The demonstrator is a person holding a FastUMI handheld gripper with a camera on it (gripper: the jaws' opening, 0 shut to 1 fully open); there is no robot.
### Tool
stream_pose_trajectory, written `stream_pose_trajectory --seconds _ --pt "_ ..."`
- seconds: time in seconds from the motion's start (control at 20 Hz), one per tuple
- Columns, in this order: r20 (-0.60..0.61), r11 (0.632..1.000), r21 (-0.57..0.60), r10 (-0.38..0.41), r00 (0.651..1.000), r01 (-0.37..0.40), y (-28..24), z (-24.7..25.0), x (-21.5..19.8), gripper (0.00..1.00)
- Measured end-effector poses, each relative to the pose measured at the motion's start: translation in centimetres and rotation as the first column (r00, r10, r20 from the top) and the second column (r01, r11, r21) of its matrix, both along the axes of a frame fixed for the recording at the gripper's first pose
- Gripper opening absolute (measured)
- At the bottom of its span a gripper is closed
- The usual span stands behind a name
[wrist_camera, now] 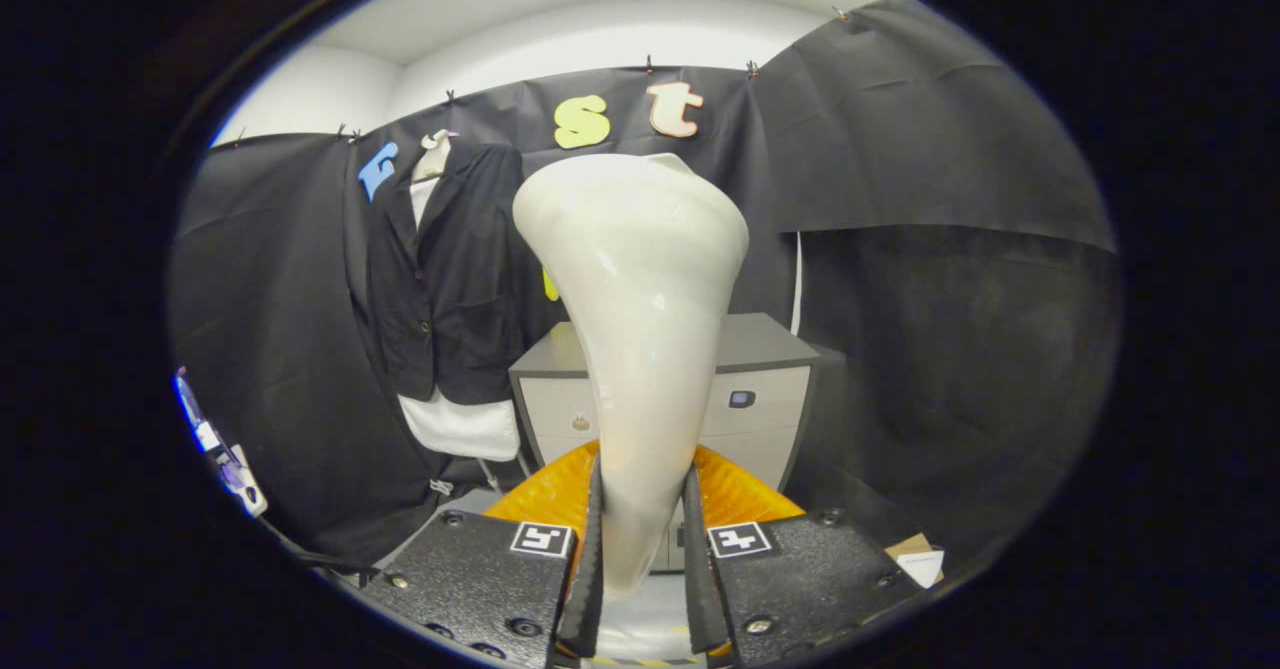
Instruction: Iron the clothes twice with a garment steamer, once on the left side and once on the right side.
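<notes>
Gripper (642, 549) clamped on white garment steamer (635, 289), black jacket (445, 269) beyond.

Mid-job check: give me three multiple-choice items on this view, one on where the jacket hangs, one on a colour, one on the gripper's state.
1. Where does the black jacket hang?
A. On the booth wall beyond the fingers, beside the grey cabinet
B. Folded on top of the cabinet
C. Between the fingers

2. What colour is the garment steamer?
A. Blue
B. Cream white
C. Red

3. What is the gripper doing?
A. Open, holding nothing
B. Shut on the jacket
C. Shut on the steamer

Key: 1 A, the jacket hangs against the wall; 2 B, its body is pale cream; 3 C, both fingers press its narrow handle.
</notes>
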State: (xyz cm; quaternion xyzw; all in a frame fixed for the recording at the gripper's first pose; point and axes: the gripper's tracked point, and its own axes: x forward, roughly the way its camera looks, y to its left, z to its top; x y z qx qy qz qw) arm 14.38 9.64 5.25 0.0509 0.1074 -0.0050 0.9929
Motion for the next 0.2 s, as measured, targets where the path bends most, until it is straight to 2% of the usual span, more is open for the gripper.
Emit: stream_pose_trajectory --seconds 0.2 --pt "-0.007 1.0 0.004 0.001 1.0 -0.001 -0.03 -0.2 0.01 0.36"
